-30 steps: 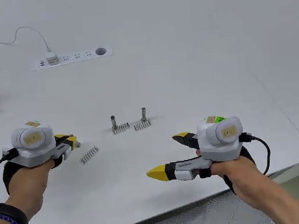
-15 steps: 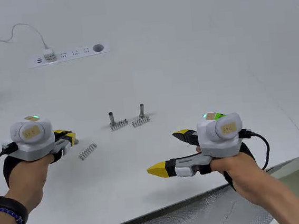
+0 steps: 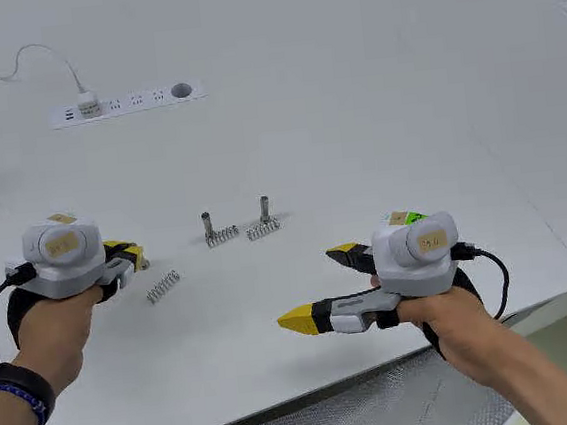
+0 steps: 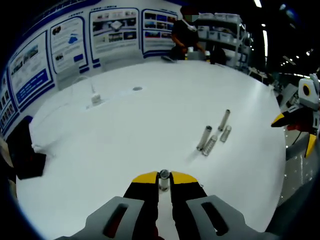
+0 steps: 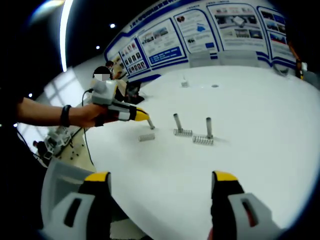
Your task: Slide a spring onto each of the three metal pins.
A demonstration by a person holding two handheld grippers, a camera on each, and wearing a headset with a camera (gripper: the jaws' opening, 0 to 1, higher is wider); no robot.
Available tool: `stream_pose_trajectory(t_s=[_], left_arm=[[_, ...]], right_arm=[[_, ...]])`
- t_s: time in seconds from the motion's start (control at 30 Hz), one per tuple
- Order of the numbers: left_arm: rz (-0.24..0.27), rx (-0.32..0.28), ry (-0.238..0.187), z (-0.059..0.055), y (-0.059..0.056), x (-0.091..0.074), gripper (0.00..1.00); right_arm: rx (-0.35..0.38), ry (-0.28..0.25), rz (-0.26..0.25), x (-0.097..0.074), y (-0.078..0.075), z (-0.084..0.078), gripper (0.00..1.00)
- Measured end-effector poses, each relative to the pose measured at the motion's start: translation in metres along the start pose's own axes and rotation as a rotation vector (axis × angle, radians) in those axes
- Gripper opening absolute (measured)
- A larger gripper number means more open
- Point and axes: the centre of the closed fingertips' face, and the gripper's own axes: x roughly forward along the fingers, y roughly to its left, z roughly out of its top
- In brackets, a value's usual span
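Observation:
My left gripper (image 4: 163, 179) is shut on a short metal pin (image 4: 163, 174), whose round end shows between the yellow tips. In the head view the left gripper (image 3: 135, 258) hovers low at the left, just beside a loose spring (image 3: 164, 285) that lies on the white table. Two more pins (image 3: 206, 224) (image 3: 264, 208) stand upright mid-table, each with a spring (image 3: 223, 236) (image 3: 264, 228) lying at its foot. My right gripper (image 3: 321, 287) is open and holds nothing, near the front edge, well short of the pins (image 5: 176, 121) (image 5: 208, 126).
A white power strip (image 3: 127, 102) with a plug and cable lies far back left. The table's front edge (image 3: 380, 379) runs just under my right hand, with grey mesh below it. Posters and shelves stand beyond the table.

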Motion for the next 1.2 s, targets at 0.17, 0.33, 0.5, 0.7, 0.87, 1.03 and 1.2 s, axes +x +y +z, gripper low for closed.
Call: stream_pose_trajectory(t_s=[0.17, 0.33, 0.5, 0.7, 0.87, 1.03, 1.2], left_arm=[[-0.004, 0.009, -0.001, 0.004, 0.0, 0.005, 0.08], [-0.004, 0.0, -0.004, 0.007, 0.001, 0.008, 0.08], [-0.006, 0.005, -0.002, 0.007, 0.0, 0.008, 0.08], [-0.007, -0.015, 0.0, 0.006, 0.002, 0.007, 0.09], [-0.013, -0.035, -0.005, 0.007, 0.002, 0.002, 0.12], [-0.029, -0.049, 0.008, 0.002, -0.001, -0.003, 0.18], [-0.034, -0.046, 0.015, -0.005, -0.002, -0.011, 0.24]], right_arm=[[0.003, 0.0, -0.005, -0.002, -0.002, -0.001, 0.84], [0.006, 0.003, -0.008, -0.003, -0.005, -0.002, 0.84], [0.01, 0.001, -0.01, -0.003, -0.005, -0.002, 0.84], [0.007, 0.006, -0.003, 0.0, -0.002, -0.003, 0.84], [0.008, 0.004, 0.001, 0.0, -0.001, -0.002, 0.84], [0.006, 0.008, 0.002, 0.0, -0.001, -0.003, 0.84], [0.011, 0.004, 0.003, 0.0, -0.002, -0.003, 0.84]])
